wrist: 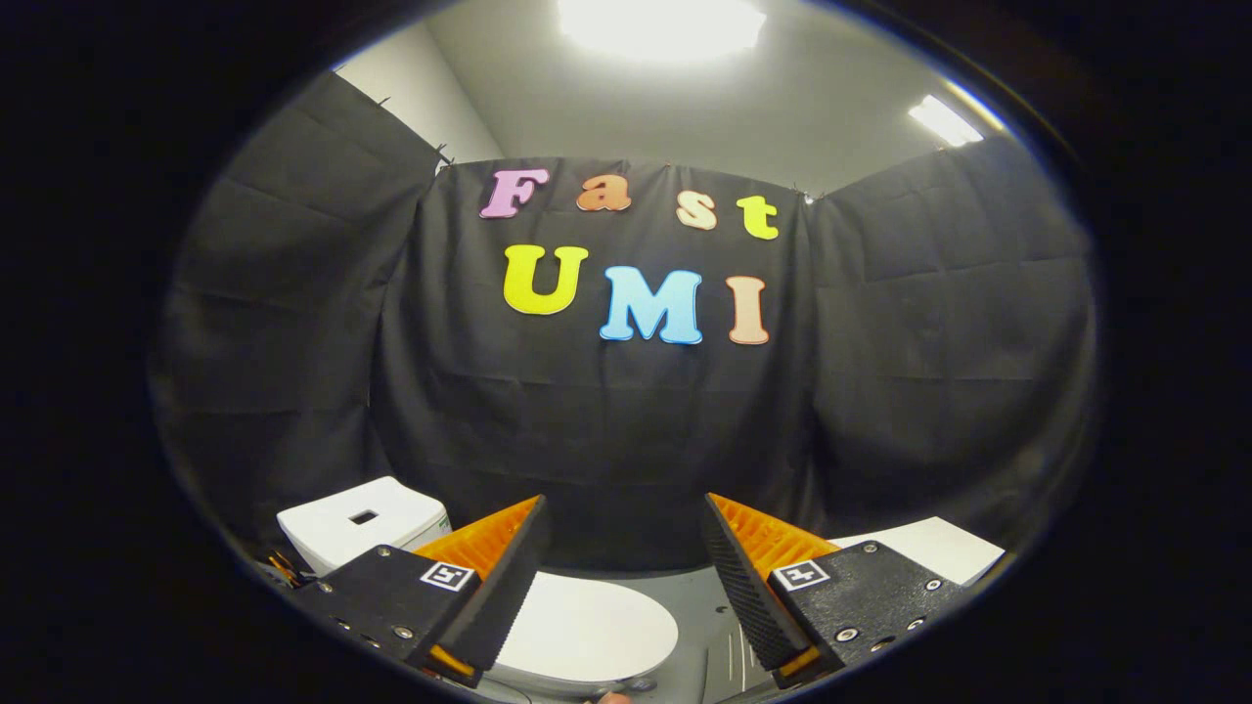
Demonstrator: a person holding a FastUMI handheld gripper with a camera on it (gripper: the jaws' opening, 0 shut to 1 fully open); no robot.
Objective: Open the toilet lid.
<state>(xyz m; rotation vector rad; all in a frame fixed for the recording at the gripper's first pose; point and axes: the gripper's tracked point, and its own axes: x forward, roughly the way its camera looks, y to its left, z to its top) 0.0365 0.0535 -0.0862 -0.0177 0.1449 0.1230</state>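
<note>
Black cloth walls (606, 430) enclose the booth under bright ceiling lights (661, 24), above a grey floor (699, 596).

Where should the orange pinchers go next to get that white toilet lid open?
Probably down and forward toward the toilet lid. The gripper is open with nothing between its fingers, and it sits above the lid, which lies flat and closed below them. Its near edge looks like the place to catch it.

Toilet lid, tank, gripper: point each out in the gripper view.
toilet lid (597, 626), gripper view, on its flat white top, closed
tank (367, 520), gripper view, on its white top beside the button
gripper (626, 577), gripper view, midway between its open fingertips
</note>
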